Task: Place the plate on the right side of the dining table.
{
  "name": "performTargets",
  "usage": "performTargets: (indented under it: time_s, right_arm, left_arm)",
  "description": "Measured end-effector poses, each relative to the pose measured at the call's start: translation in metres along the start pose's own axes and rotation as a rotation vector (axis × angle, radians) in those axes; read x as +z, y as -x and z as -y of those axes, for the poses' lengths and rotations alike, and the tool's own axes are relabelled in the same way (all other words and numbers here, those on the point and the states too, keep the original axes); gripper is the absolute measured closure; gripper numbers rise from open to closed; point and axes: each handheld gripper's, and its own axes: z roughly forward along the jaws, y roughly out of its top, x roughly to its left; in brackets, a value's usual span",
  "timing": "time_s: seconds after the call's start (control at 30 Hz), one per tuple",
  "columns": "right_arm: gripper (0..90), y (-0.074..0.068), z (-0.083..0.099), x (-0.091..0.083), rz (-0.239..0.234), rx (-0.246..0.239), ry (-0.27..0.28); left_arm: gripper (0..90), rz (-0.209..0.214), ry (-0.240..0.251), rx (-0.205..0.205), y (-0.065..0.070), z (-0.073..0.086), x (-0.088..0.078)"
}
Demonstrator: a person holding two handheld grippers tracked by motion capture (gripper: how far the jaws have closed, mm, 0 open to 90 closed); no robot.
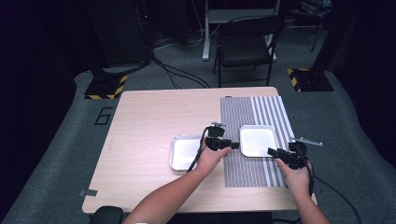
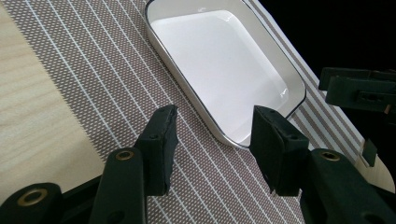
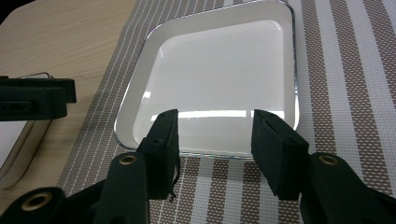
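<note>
Both grippers had let go: the left gripper point(image 2: 212, 128) stood with its jaws parted about halfway and nothing between them, hanging over the near corner of the white tray point(image 2: 224, 70), and the right gripper point(image 3: 215, 135) was the same, jaws apart and empty, just above the tray's near rim. The tray point(image 1: 258, 140) lay flat on the striped placemat point(image 1: 243, 172), between the two grippers, with a second tray point(image 1: 184, 153) resting on the bare wooden table point(image 1: 140, 135) just off the mat's left edge. The risk, as I judged it, was a snag on the way out: either pad hung so close to the thin raised rim that a low or careless pull-back could catch it, tip the tray or drag it across the mat toward the second tray. The woven mat could also shift with it. As for how the tray lay, it was close to square with rounded corners, open side up, so it had no strong long axis; in the high view its sides ran roughly in line with the mat's stripes and the table's edges.
</note>
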Motion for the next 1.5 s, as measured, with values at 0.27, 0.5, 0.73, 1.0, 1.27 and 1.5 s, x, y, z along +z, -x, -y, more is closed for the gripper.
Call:
performTargets:
  time_s: [0.27,0.5,0.73,1.0,1.27,1.5]
  right_arm:
    - [49.9,-0.012,0.0,-0.002,-0.027,-0.022,0.001]
    - [48.4,-0.024,-0.002,-0.003,-0.052,-0.052,-0.002]
    - [48.0,-0.032,-0.003,-0.002,-0.071,-0.078,-0.012]
    - [46.3,-0.043,-0.007,0.001,-0.1,-0.108,-0.02]
    - [43.3,-0.068,-0.012,0.009,-0.14,-0.185,-0.034]
    - [39.6,-0.09,-0.011,0.018,-0.195,-0.249,-0.063]
  left_arm:
    - [50.2,-0.011,0.007,0.007,-0.005,0.0,-0.01]
    - [49.1,-0.019,0.025,0.005,-0.009,0.0,-0.022]
    - [48.0,-0.041,0.047,0.009,-0.019,0.002,-0.038]
    - [44.1,-0.09,0.072,0.014,-0.036,0.007,-0.066]
    - [40.9,-0.131,0.108,0.007,-0.054,0.017,-0.096]
    - [37.8,-0.147,0.113,0.01,-0.068,0.027,-0.119]
